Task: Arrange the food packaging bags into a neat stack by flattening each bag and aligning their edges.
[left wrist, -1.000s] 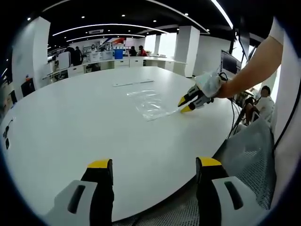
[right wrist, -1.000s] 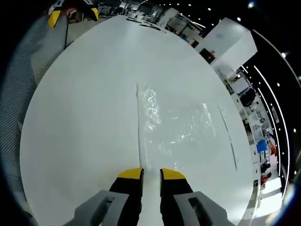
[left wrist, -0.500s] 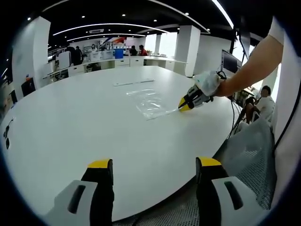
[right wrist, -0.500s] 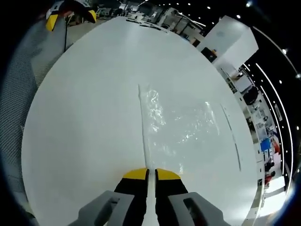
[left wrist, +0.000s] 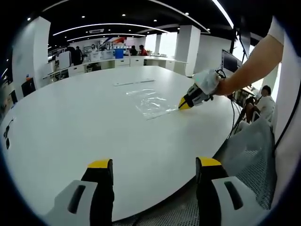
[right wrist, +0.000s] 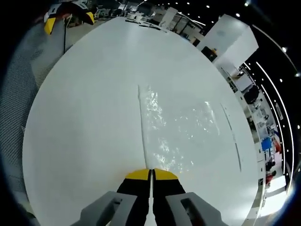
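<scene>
Yellow-tipped, your right gripper (right wrist: 151, 173) has its jaws pinched together on the near edge of the clear plastic bag (right wrist: 181, 132), which lies crinkled on the white table (right wrist: 84, 108). Your left gripper (left wrist: 153, 165) hangs wide apart over the table's near rim. No print or label is readable on the bag.

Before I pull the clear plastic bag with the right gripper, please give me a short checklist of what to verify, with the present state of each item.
1. Right gripper shut on the edge of the clear plastic bag: ok.
2. Bag lies flat: not ok, it is wrinkled.
3. Left gripper open and holding nothing: ok.
4. Bag fully on the white round table: ok.
5. Second clear bag beyond it still to be aligned: not ok, it lies apart.
6. How much of the edge the fingers hold: cannot tell.
</scene>
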